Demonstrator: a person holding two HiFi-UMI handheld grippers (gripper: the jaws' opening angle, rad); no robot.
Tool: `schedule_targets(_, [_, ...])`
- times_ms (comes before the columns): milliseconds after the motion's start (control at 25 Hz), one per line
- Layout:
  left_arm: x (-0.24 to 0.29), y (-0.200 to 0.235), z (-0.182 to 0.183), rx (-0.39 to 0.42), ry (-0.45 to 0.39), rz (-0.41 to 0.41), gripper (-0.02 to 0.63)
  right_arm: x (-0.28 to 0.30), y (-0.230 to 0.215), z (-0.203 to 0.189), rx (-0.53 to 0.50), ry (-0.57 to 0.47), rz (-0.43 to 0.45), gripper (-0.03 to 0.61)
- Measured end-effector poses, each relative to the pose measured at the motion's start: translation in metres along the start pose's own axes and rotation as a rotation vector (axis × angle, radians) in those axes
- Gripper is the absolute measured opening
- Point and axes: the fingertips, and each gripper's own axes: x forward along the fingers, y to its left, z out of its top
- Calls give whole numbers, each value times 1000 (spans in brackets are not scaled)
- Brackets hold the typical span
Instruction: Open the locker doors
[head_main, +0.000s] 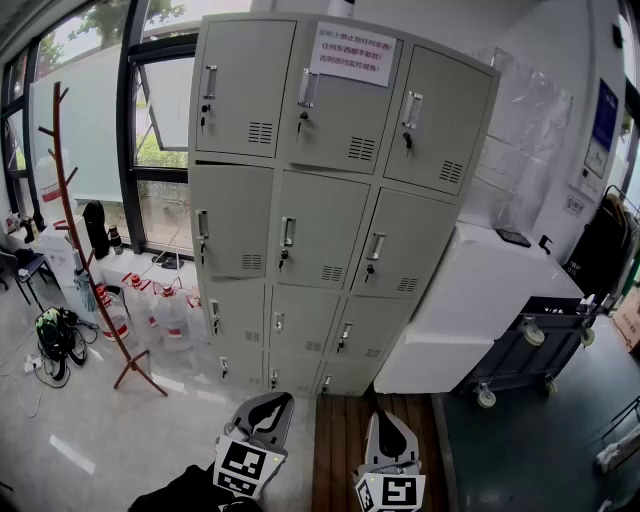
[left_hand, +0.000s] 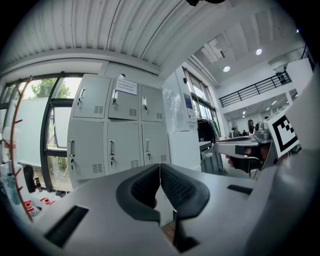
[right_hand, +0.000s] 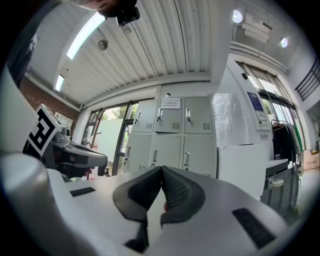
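Observation:
The grey locker cabinet (head_main: 320, 200) stands ahead against the wall, three columns wide, with every door shut and a handle and lock on each. A white notice (head_main: 355, 52) is stuck across its top doors. My left gripper (head_main: 272, 400) and right gripper (head_main: 388, 418) are low at the front, some way short of the lockers, touching nothing. In the left gripper view the jaws (left_hand: 159, 167) meet at their tips with nothing between them, and the lockers (left_hand: 117, 130) lie beyond. In the right gripper view the jaws (right_hand: 161, 170) are likewise shut and empty, facing the lockers (right_hand: 172, 135).
A red-brown coat stand (head_main: 85, 230) and several water bottles (head_main: 160, 310) stand left of the lockers by the window. A white cabinet (head_main: 470, 310) adjoins them on the right, with a wheeled cart (head_main: 530, 340) beside it. A wooden floor panel (head_main: 345, 440) lies before the lockers.

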Motion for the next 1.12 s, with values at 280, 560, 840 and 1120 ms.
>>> schedule_targets(280, [12,3,-1,11,-1,5,25,9,-10,-7,-2,14,-10,15])
schedule_targets(560, [34,10,-4,15,5,1,25,30,-18,-16,-11,31,-6,17])
schedule_targets(840, [97,41,-5,16,2,-12,25,92,-39,-24,-4,14,-32,16])
schedule_targets(1120, [183,84,1,19,9,-37,25,181,-67,-32,3,8,-52,15])
